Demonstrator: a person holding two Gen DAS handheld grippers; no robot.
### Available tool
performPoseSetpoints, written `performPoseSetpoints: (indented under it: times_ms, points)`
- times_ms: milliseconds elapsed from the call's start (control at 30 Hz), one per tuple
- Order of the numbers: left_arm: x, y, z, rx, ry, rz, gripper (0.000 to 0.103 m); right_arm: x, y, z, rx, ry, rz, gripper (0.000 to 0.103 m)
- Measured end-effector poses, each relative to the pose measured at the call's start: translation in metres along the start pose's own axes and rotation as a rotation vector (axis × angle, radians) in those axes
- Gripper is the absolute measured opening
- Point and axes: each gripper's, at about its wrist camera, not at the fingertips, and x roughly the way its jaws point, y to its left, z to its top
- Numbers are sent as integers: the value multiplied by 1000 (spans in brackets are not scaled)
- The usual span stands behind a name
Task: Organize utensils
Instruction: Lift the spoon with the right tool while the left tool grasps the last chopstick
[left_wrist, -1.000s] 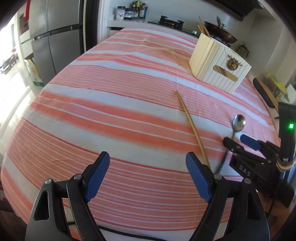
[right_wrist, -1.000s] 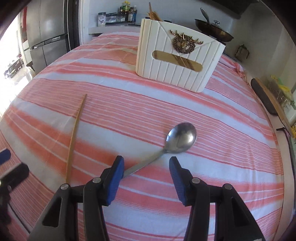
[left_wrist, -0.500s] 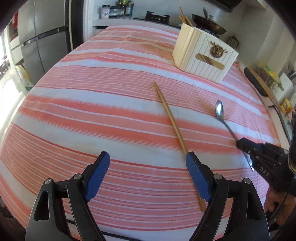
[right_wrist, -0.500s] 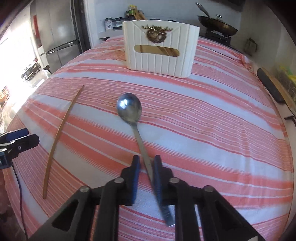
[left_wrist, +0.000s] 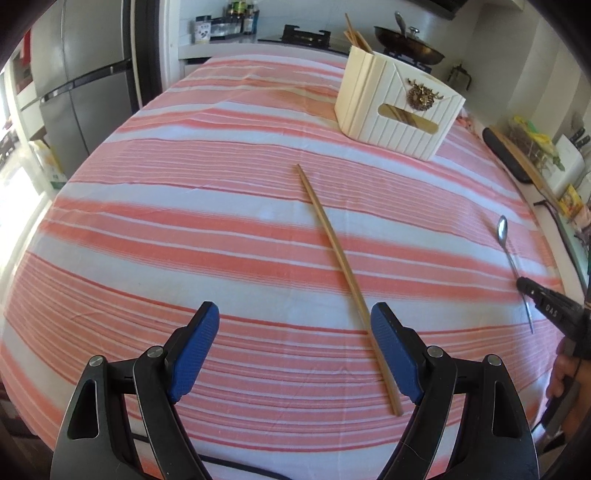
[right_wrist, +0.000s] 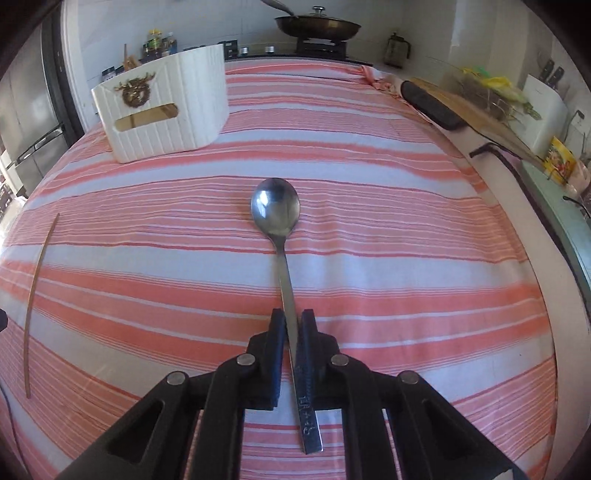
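A steel spoon (right_wrist: 276, 206) points away from me over the striped tablecloth; my right gripper (right_wrist: 293, 321) is shut on its handle, bowl forward. It also shows in the left wrist view (left_wrist: 503, 230), held by the right gripper (left_wrist: 532, 290). A wooden chopstick (left_wrist: 341, 258) lies on the cloth, its near end beside my left gripper's right finger; it also shows in the right wrist view (right_wrist: 37, 295). My left gripper (left_wrist: 293, 332) is open and empty. A white utensil holder (left_wrist: 399, 107) with chopsticks in it stands at the far side, also in the right wrist view (right_wrist: 162, 110).
The table with the pink striped cloth (left_wrist: 184, 221) fills both views. A fridge (left_wrist: 85, 85) stands to the left. A stove with a pan (right_wrist: 317, 26) is behind the table. A cutting board (right_wrist: 472, 110) and packets lie on the counter at the right.
My right gripper closed on the spoon's handle and turned it so the bowl points straight ahead. My left gripper shifted so the chopstick's near end lies by its right finger.
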Motion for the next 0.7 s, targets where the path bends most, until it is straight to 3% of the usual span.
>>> performPoseSetpoints:
  times_ms: [67,100,167,300,467,700]
  points:
    - [1,-4,0,4,2,-6,85,-3,-7,-3,0,-5,3,17]
    - [2,-7,0,7,5,-9,85,-5,-9,-5,-3,-12,18,34]
    - [4,-12,0,17,11,-14,85,-10,-11,-10,-15,-38,57,56]
    - [5,-25,2,42,15,-19,85,-6,-9,-17,-76,-36,52,56]
    - [10,-35,8,62,26,-15,85,-6,-14,-21,-55,-66,68,58]
    - [23,-18,24,37,92,-4,85,-7,-17,-22,-88,-45,101,58]
